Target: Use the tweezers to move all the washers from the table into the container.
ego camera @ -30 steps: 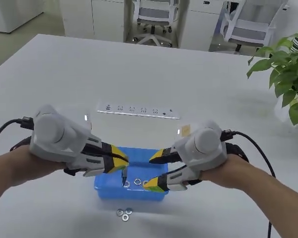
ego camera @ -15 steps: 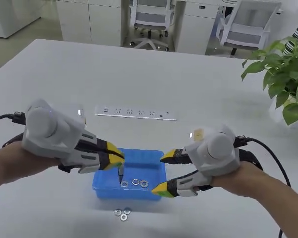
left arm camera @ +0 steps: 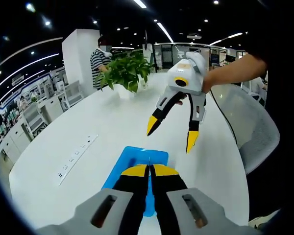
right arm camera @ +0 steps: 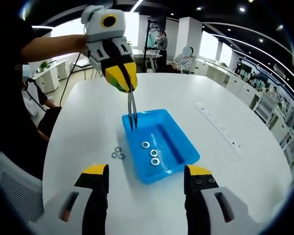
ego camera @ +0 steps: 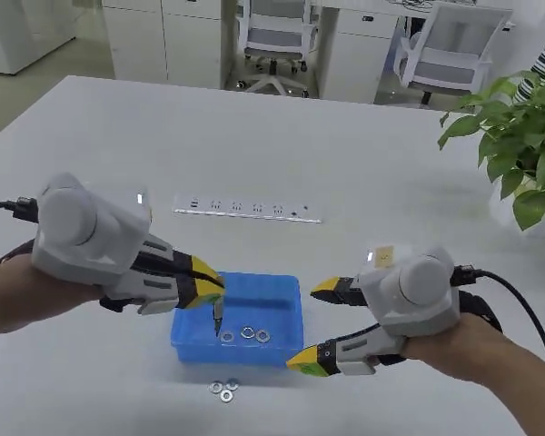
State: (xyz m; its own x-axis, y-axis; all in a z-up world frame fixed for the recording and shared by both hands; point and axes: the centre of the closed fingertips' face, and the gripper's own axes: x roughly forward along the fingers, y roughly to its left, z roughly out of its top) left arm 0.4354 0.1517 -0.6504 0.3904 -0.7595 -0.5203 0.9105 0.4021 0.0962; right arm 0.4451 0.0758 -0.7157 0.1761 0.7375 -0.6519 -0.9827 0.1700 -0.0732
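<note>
A blue container [ego camera: 282, 292] sits on the white table, with three washers [ego camera: 247, 334] inside it. Three more washers [ego camera: 225, 391] lie on the table just in front of it. My left gripper [ego camera: 211, 283] is shut on metal tweezers [ego camera: 216, 318], whose tips hang over the container's left part, just above its floor. In the right gripper view the tweezers [right arm camera: 131, 110] point down at the container [right arm camera: 181, 147], beside the loose washers [right arm camera: 117, 152]. My right gripper [ego camera: 313, 325] hangs open and holds nothing, right of the container. In the left gripper view the shut jaws sit over the container [left arm camera: 132, 157].
A white power strip [ego camera: 245, 208] lies behind the container. A green plant [ego camera: 518, 154] stands at the table's right edge. Office chairs [ego camera: 277, 36] stand beyond the far edge. A cable [ego camera: 527, 313] trails from the right gripper.
My right gripper has drawn back to the right, away from the container, still open. The left gripper with the tweezers has stayed over the container's left part.
</note>
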